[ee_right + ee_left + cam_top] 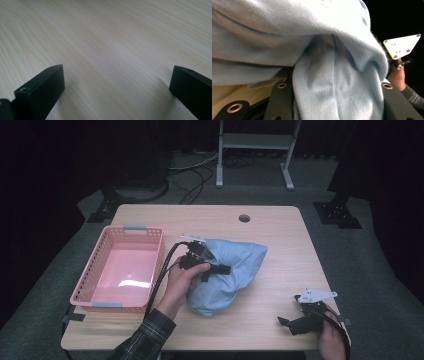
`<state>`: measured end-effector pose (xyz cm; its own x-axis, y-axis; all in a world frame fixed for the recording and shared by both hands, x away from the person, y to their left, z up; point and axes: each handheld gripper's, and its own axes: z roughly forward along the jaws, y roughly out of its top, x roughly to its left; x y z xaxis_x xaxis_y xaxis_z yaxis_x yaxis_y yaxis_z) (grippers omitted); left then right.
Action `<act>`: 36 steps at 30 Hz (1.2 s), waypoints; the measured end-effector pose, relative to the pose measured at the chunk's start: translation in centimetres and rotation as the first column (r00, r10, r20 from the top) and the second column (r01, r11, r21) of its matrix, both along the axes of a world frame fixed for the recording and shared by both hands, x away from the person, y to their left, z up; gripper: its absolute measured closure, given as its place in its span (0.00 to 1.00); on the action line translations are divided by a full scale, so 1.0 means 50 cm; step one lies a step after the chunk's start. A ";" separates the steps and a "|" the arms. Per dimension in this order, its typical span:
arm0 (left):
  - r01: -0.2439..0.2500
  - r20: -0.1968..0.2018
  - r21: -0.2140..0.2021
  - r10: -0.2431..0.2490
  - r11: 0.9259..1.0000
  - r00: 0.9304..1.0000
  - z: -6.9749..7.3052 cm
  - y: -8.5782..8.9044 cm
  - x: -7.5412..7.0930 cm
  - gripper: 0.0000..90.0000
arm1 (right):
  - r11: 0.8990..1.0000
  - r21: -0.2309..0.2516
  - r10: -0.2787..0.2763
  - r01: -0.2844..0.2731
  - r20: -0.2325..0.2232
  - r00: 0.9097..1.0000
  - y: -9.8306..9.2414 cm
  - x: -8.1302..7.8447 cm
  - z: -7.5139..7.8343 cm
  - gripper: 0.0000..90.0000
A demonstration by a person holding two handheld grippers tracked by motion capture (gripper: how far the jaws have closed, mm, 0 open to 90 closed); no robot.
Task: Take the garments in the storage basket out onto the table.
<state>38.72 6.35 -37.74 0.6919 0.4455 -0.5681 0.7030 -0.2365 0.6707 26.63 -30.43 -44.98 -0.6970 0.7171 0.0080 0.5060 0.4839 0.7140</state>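
1. While the wooden table spreads bare around the work, you have room to move, so carry along a clear line toward the pink basket at your left.
2. Because the basket sits just beside the load with its open top free, it looks the likely drop spot; judge your lift to clear its near rim.
3. Your light blue cloth lies bunched at the table's middle, touching nothing but the wood and your tool; raise it high enough that no loose fold drags.
4. Your left gripper is clamped on a thick fold of that cloth, jaws drawn tight; keep the squeeze firm.
5. Your right gripper rests near the table's front right edge, jaws wide and holding nothing; leave it parked there.
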 end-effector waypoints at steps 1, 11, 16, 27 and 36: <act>0.003 -0.005 0.007 -0.003 1.000 1.000 -0.006 -0.002 0.001 0.59 | 1.000 0.000 0.000 0.000 0.000 1.000 0.000 0.000 0.000 0.00; 0.021 -0.022 0.038 -0.020 0.999 1.000 -0.027 -0.021 0.001 0.58 | 1.000 0.000 0.000 0.000 0.000 1.000 0.000 0.000 0.000 0.00; 0.022 -0.030 0.038 -0.021 0.999 0.999 -0.034 -0.024 0.002 0.58 | 1.000 0.000 0.000 0.000 0.000 1.000 0.000 0.000 0.000 0.00; 0.038 -0.035 0.078 -0.035 0.996 0.999 -0.054 -0.048 -0.001 0.58 | 1.000 0.000 0.000 0.000 0.000 1.000 0.000 0.000 0.000 0.00; 0.033 -0.030 0.098 -0.030 0.995 0.999 -0.062 -0.057 -0.003 0.58 | 1.000 0.000 0.000 0.000 0.000 1.000 0.000 0.000 0.000 0.00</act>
<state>38.58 3.50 -40.83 0.6911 0.4784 -0.5418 0.7122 -0.3233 0.6230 26.62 -30.42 -44.98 -0.6969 0.7171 0.0080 0.5060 0.4838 0.7141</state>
